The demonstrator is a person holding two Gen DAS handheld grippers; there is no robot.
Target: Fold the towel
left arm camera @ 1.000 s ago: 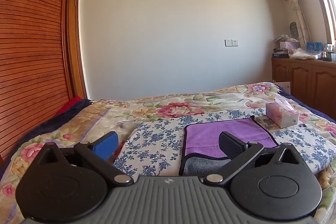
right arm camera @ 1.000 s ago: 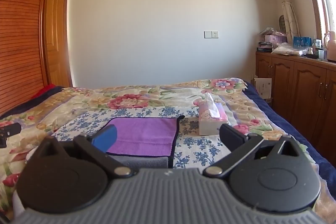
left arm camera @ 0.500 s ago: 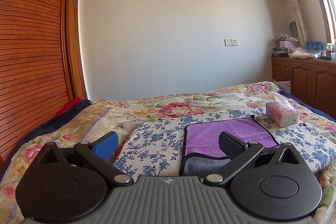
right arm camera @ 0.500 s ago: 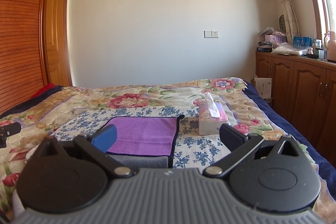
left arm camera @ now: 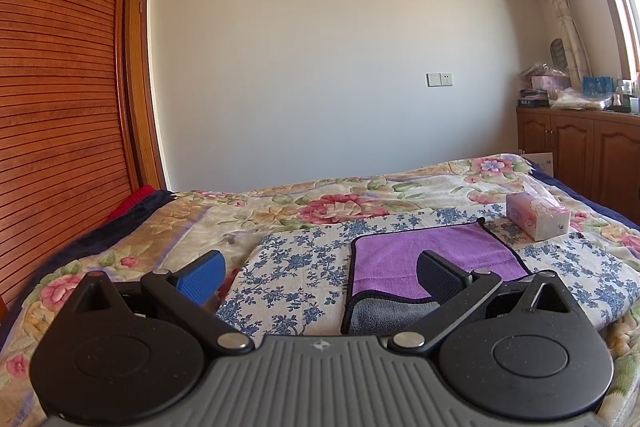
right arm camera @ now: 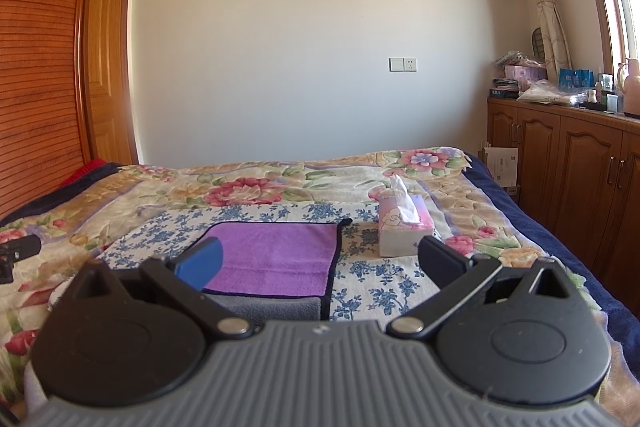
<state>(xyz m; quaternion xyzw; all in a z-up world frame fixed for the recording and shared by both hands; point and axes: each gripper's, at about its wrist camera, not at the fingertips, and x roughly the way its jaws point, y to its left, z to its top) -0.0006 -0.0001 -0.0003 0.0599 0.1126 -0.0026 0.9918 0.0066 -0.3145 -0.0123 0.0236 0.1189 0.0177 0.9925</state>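
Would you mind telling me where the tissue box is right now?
The tissue box sits on the bed, just right of the purple towel in the right wrist view, at the blue floral cloth's far right edge.

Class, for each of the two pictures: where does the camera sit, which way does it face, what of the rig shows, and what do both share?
Left wrist view: sits on the left tongs, facing along the bed toward the far wall; its open fingers show, the purple towel right of centre.
Right wrist view: sits on the right tongs, facing the same way; its open fingers show, the towel left of centre.
Shared: the towel, the tissue box, the floral bedspread.
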